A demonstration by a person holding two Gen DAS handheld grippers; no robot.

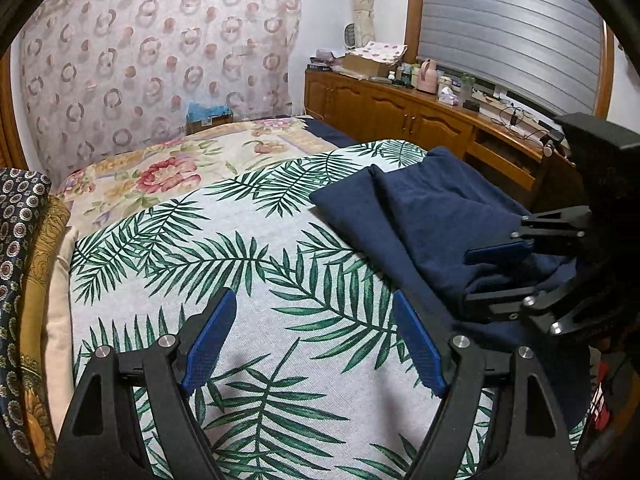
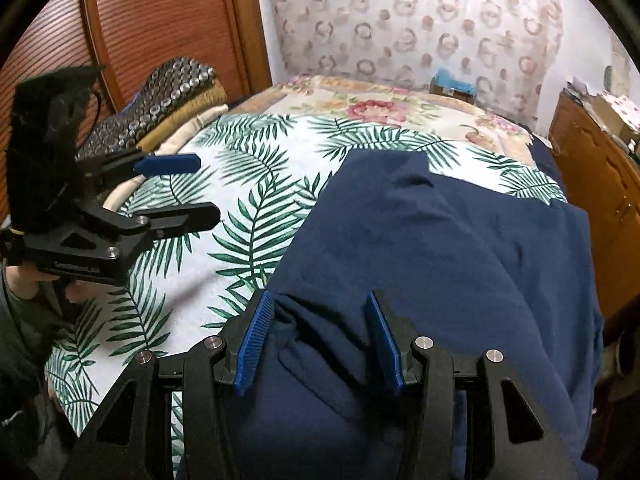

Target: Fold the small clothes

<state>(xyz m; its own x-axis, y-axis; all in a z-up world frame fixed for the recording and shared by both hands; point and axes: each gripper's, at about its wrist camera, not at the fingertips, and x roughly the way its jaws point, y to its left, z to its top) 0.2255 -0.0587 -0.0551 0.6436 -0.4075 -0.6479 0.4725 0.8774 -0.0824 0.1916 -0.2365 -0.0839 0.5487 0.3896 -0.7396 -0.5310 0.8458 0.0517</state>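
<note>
**Both grippers over the bed, navy garment loose on the leaf sheet**

My left gripper (image 1: 314, 336) has its jaws spread wide with nothing between them but the palm-leaf sheet (image 1: 248, 264) below; it hangs over bare sheet, apart from the cloth. The navy garment (image 2: 440, 248) lies partly folded on the right side of the bed, a doubled layer on top and a flap with a small pocket-like seam nearest me. My right gripper (image 2: 320, 340) sits over that near edge with its blue pads (image 2: 256, 340) half apart; the fabric runs under and between them, but I see a gap on both sides and no pinch, so I read it as not gripping. From the left wrist view the right gripper shows low against the garment's near fold. A stack of patterned bedding (image 1: 28, 264) lies along the left edge of the bed, and a wooden cabinet (image 1: 400, 116) runs along the far right wall
</note>
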